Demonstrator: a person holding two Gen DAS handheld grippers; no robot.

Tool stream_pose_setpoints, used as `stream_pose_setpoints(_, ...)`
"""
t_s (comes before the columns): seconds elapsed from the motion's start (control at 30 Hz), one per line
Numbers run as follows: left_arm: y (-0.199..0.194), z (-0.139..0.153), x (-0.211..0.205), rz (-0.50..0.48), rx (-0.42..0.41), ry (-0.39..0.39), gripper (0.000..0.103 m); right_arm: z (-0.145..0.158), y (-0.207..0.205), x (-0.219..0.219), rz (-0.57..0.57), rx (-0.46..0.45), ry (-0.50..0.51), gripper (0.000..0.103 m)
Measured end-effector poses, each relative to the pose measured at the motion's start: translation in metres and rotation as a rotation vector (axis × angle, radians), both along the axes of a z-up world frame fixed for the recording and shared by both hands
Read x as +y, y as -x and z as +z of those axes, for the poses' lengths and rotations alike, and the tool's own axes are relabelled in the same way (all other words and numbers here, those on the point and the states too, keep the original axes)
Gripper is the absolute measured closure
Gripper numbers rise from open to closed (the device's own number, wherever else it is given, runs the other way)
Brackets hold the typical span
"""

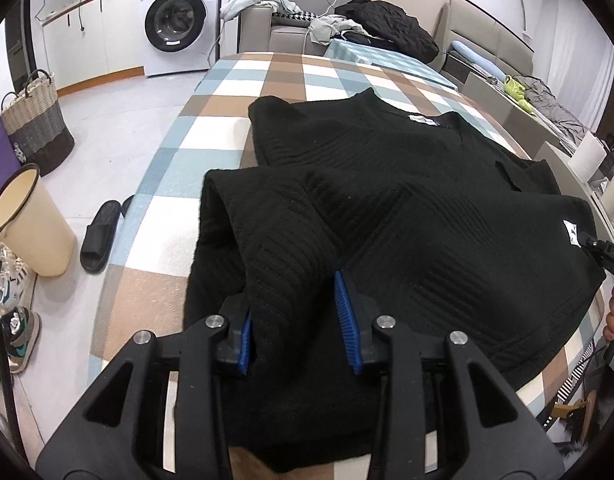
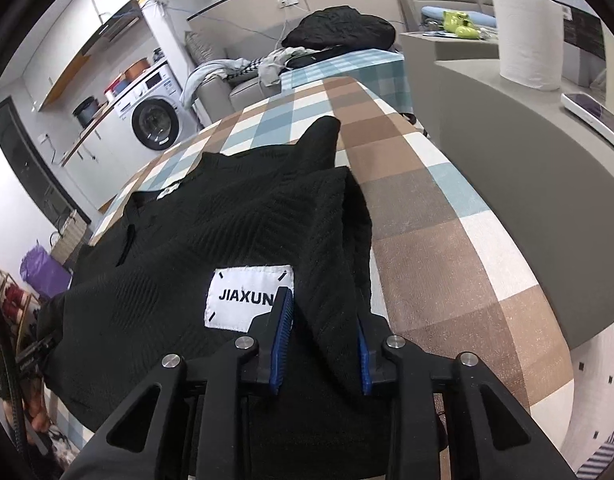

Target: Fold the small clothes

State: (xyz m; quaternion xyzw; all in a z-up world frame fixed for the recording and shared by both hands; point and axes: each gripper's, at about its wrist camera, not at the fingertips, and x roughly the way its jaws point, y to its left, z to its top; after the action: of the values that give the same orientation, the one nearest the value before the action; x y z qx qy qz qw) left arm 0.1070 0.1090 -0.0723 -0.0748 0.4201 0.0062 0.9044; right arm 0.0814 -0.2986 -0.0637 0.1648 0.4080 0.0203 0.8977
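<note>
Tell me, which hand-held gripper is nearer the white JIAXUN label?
Right. The right hand-held gripper grips cloth right beside the JIAXUN label; the left hand-held gripper holds the sweater's opposite side.

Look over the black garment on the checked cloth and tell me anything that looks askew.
The black garment lies crooked across the checked cloth, bunched where each gripper pinches a fold: left gripper, right gripper. Nothing looks torn or spilled.

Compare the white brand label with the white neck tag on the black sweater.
The brand label is large, reads JIAXUN and sits beside the right gripper; the neck tag is small, unreadable and lies far off at the collar. Both are white patches sewn on the black sweater.
</note>
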Motion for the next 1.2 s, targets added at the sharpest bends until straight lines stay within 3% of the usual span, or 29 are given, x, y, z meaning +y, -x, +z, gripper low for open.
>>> stream_pose_setpoints(0.13,0.019,0.007,0.006,0.014,-0.024,0.003,0.071,0.01,0.018,-0.014,0.013,-0.048,-0.084,0.066)
stream_pose_setpoints(0.3,0.044,0.018,0.008,0.0,-0.063,0.032,0.071,0.016,0.036,-0.013,0.085,-0.087,-0.152,0.066)
stream_pose_setpoints(0.43,0.052,0.025,0.002,-0.024,-0.078,0.025,0.071,0.025,0.038,-0.004,0.117,-0.136,-0.135,0.066)
stream_pose_setpoints(0.53,0.055,0.022,0.004,-0.02,-0.065,0.022,0.071,0.022,0.035,-0.002,0.095,-0.116,-0.078,0.066)
stream_pose_setpoints(0.67,0.05,0.017,0.009,0.004,-0.055,0.03,0.071,0.012,0.033,-0.005,0.076,-0.101,-0.076,0.066)
stream_pose_setpoints(0.73,0.049,0.017,0.012,0.013,-0.067,0.04,0.075,0.01,0.032,-0.004,0.073,-0.105,-0.066,0.074)
stream_pose_setpoints(0.8,0.047,0.016,0.015,0.026,-0.074,0.042,0.094,0.01,0.031,-0.003,0.071,-0.112,-0.05,0.079)
stream_pose_setpoints(0.87,0.046,0.016,0.021,0.049,-0.084,0.053,0.101,0.011,0.029,-0.003,0.065,-0.121,-0.039,0.089)
stream_pose_setpoints(0.9,0.046,0.018,0.023,0.052,-0.096,0.065,0.102,0.012,0.029,-0.004,0.059,-0.128,-0.033,0.098)
stream_pose_setpoints(1.03,0.04,0.033,0.036,0.074,-0.153,0.115,0.102,0.029,0.028,-0.009,0.044,-0.195,-0.067,0.099)
stream_pose_setpoints(1.2,0.021,0.056,0.043,0.084,-0.215,0.111,0.102,0.053,0.007,-0.011,0.005,-0.265,-0.075,0.1)
